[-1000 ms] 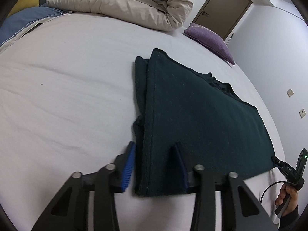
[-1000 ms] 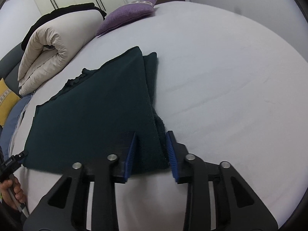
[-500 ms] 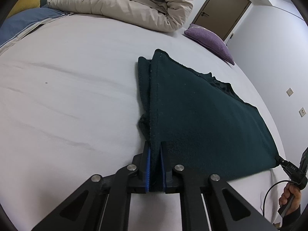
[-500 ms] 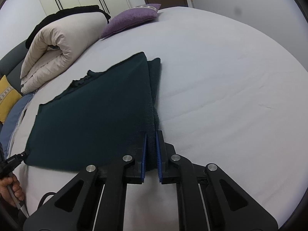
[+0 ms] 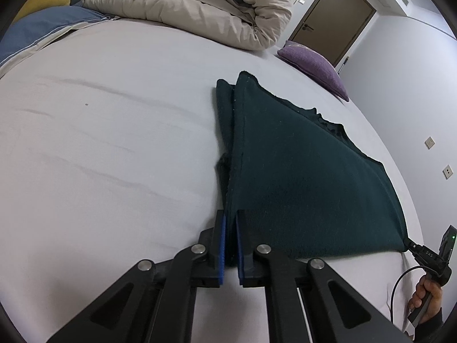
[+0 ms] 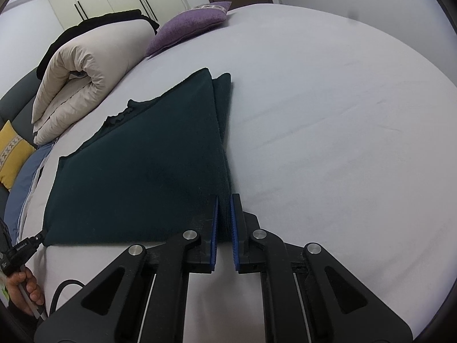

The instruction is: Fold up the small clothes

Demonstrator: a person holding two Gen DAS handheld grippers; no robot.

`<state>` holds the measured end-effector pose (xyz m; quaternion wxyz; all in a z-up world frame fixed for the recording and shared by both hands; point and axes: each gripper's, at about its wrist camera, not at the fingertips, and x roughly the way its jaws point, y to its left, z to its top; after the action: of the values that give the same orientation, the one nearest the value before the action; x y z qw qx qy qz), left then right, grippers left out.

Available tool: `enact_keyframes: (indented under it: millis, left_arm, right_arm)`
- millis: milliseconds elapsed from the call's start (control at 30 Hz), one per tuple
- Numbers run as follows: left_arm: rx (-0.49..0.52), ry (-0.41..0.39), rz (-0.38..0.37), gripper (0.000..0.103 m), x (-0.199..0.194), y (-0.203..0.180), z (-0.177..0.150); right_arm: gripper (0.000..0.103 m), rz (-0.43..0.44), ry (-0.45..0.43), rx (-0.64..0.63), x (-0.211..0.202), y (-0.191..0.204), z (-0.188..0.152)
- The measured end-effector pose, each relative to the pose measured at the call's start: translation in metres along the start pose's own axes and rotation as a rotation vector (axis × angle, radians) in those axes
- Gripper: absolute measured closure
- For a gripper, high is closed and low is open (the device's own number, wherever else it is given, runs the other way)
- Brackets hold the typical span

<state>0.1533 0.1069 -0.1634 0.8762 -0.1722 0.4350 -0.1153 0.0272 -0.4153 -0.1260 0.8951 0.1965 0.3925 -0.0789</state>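
Observation:
A dark green knitted garment lies folded on the white bed, its near edge lifted slightly off the sheet. My left gripper is shut on the near left corner of the garment, blue pads pinching the folded edge. In the right wrist view the same dark green garment spreads to the left, and my right gripper is shut on its near right corner. From the left wrist view the right gripper shows at the cloth's far corner, held by a hand.
A rolled beige duvet and a purple cushion lie at the head of the bed. A blue pillow and a yellow cushion sit by the headboard. A brown door stands behind.
Both grippers went from open astride the garment's near corners to shut on them. The near edge of the cloth has risen a little off the sheet.

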Motion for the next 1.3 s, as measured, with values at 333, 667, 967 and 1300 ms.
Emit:
enact_keyframes:
  millis: [333, 667, 967, 1300]
  left_arm:
    - [0.006, -0.005, -0.004, 0.096, -0.002, 0.001, -0.002]
    - [-0.009, 0.002, -0.008, 0.091, -0.003, 0.003, -0.004]
    - [-0.011, -0.099, 0.042, 0.075, -0.042, -0.009, 0.024]
    - [0.255, -0.157, 0.041, 0.063, 0.046, -0.125, 0.109]
  right_arm:
    - [0.098, -0.003, 0.013, 0.015, 0.003, -0.005, -0.001]
    - [0.098, 0.002, 0.04, 0.005, 0.01, -0.007, -0.001]
    - [0.066, -0.071, -0.021, 0.039, -0.015, -0.007, 0.017]
    - [0.053, 0.341, -0.008, -0.061, 0.053, 0.121, 0.101]
